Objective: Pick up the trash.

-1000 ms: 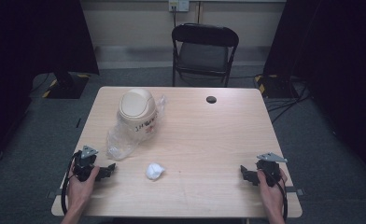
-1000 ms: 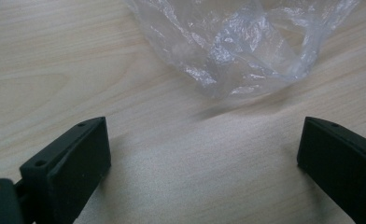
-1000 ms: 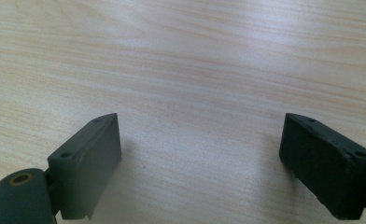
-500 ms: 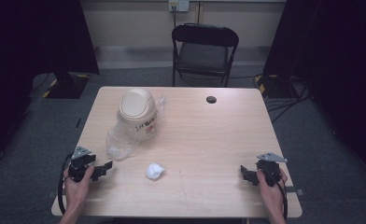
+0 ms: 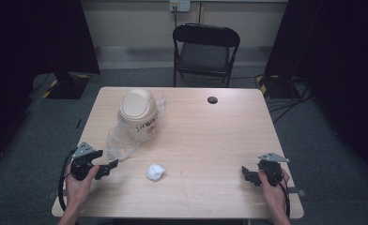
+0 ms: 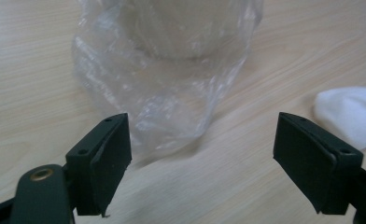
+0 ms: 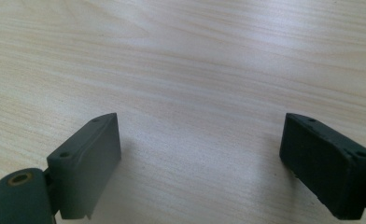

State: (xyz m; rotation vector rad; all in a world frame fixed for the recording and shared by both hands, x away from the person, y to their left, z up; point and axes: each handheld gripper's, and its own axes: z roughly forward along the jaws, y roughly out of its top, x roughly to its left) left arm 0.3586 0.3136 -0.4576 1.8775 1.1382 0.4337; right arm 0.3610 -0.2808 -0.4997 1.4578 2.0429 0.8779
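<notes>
Table: plastic bag veils bin (top cropped); both tools gape, empty.

We hold a black left gripper and a black right gripper, each topped by a grey three-cornered plate and trailing a black cable. Our blocky jaws show small screw holes and a brass-coloured fitting.

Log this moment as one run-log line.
left gripper: open, empty, jaws just closing slightly, facing plastic bag | right gripper: open, empty | white wad: on table
</notes>
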